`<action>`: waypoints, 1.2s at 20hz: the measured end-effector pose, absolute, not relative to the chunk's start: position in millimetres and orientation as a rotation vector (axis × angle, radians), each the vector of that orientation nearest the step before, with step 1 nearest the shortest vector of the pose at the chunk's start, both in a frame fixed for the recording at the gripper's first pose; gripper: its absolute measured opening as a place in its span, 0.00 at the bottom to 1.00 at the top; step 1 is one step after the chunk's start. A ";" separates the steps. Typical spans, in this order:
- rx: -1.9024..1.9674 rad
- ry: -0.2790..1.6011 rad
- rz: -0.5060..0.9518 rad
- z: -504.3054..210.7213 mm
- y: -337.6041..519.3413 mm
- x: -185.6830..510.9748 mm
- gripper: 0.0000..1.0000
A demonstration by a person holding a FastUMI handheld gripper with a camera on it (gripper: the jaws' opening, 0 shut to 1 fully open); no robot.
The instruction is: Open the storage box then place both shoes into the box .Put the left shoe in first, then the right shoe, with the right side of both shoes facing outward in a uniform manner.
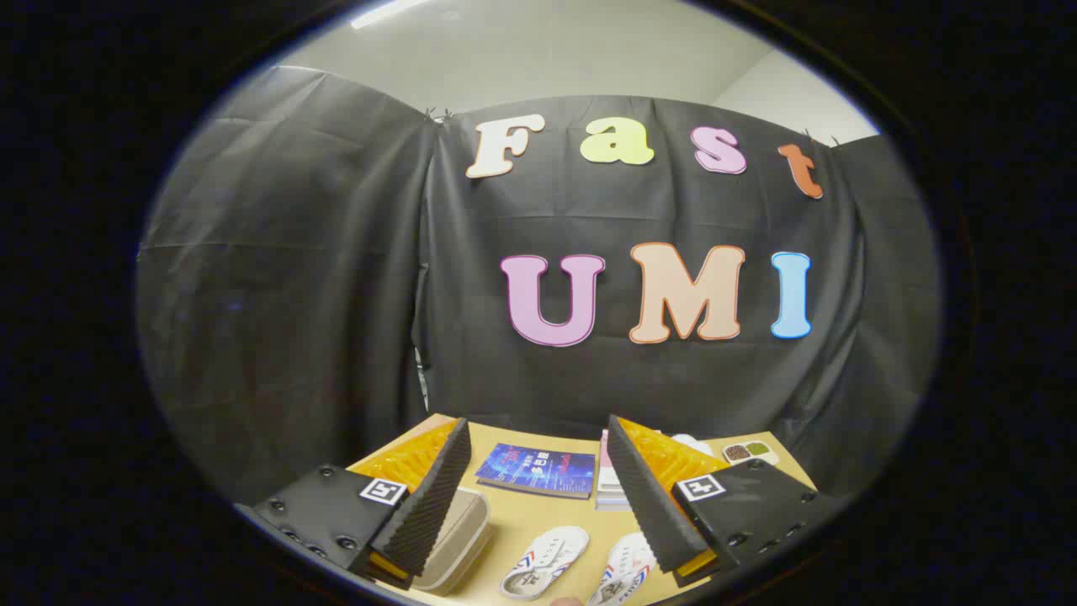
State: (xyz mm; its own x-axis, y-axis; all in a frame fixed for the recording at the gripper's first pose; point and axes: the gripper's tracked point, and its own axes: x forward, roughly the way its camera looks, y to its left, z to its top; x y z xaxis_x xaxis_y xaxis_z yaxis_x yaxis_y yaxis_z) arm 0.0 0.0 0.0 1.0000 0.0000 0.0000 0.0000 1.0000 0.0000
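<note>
Two white shoes with red and blue side stripes lie side by side on the tan table [538,513], below and between my fingers: one shoe [545,561] toward the left finger, the other shoe [624,572] close to the right finger. A beige storage box [458,539] with its lid down sits beside them, partly hidden behind my left finger [429,505]. My gripper [538,433] is held high above the table, open wide, with nothing between its fingers.
A blue book [536,470] lies farther back on the table. A stack of pale books [607,488] stands behind my right finger. A small white dish [750,453] with dark and green contents sits at the far right corner.
</note>
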 end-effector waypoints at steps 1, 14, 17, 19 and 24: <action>-0.001 -0.002 0.001 0.7 0.8 0.4 1.00; -0.012 -0.005 0.011 -1.9 3.3 -8.9 1.00; -0.015 -0.009 0.009 -2.0 2.2 -11.4 1.00; -0.019 -0.003 0.009 -4.2 2.4 -12.6 1.00; -0.030 0.004 0.016 -8.7 5.8 -14.8 1.00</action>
State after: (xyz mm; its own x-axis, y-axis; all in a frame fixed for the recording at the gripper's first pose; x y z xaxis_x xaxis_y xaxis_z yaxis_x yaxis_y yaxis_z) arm -14.8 5.8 -8.7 0.9999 0.0164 -0.0042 -0.0165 0.9994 -0.0295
